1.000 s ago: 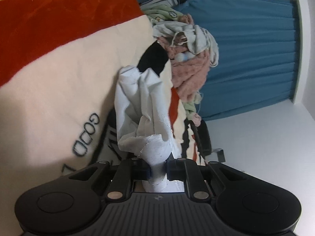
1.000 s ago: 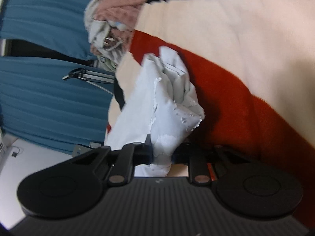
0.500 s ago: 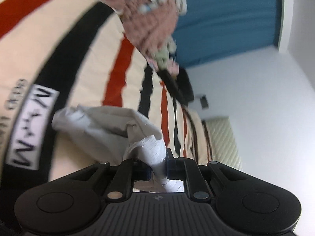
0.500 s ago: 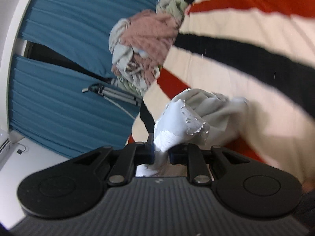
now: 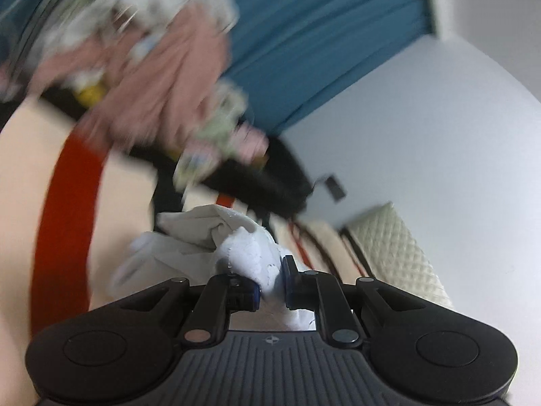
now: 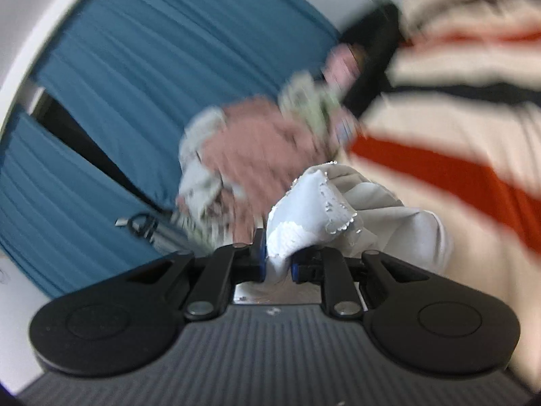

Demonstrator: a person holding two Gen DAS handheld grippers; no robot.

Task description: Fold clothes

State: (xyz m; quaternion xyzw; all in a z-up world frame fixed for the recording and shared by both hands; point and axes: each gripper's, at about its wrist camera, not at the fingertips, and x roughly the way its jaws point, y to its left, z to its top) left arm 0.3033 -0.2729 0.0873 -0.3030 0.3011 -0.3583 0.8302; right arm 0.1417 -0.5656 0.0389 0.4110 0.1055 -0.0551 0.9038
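Note:
My left gripper [image 5: 270, 287] is shut on a bunched edge of a white garment [image 5: 203, 240], which hangs crumpled in front of it above the striped blanket [image 5: 20, 182]. My right gripper [image 6: 278, 264] is shut on another edge of the same white garment [image 6: 382, 216], whose scalloped hem shows just above the jaws. Both views are blurred by motion.
A pile of pink, white and green clothes [image 5: 152, 64] lies at the far end of the cream, red and black striped blanket; it also shows in the right wrist view [image 6: 257, 149]. Blue curtains [image 6: 152, 67] hang behind. A quilted cream headboard [image 5: 395, 240] and white wall stand to the right.
Both grippers have lifted and swung with the white garment, so the views now look across the blanket toward the clothes pile, curtains and wall. The garment stays gripped in both.

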